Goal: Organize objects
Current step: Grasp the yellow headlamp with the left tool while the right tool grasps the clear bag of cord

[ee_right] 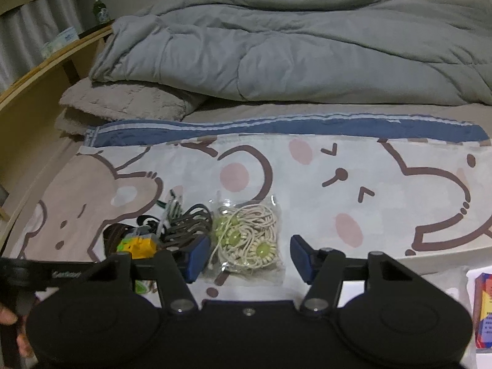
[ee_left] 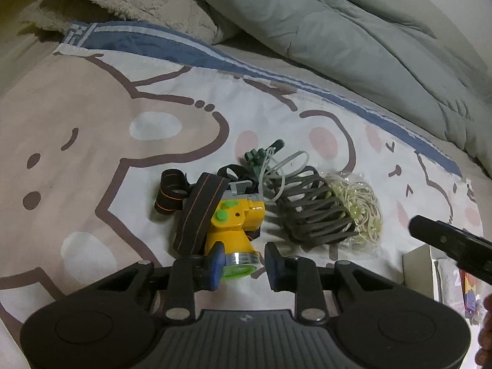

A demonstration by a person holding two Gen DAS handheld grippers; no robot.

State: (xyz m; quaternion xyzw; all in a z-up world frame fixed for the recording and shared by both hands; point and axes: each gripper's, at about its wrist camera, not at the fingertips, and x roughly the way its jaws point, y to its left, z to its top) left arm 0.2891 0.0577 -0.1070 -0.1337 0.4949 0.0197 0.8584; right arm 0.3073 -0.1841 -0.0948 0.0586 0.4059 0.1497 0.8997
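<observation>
Glossy yellow plastic headlamp with woven elastic strap; clear crinkly plastic bag; matt printed cloth bedsheet; quilted soft grey duvet.

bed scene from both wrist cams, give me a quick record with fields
surface: cartoon bear sheet on a bed
items: yellow headlamp, dark coiled cord, bag of cream hair ties, green clip
layout: clustered together, headlamp leftmost, bag rightmost
left gripper: open, fingers either side of the headlamp lens
right gripper: open, fingers flank the bag
background: grey duvet, fleece blanket
</observation>
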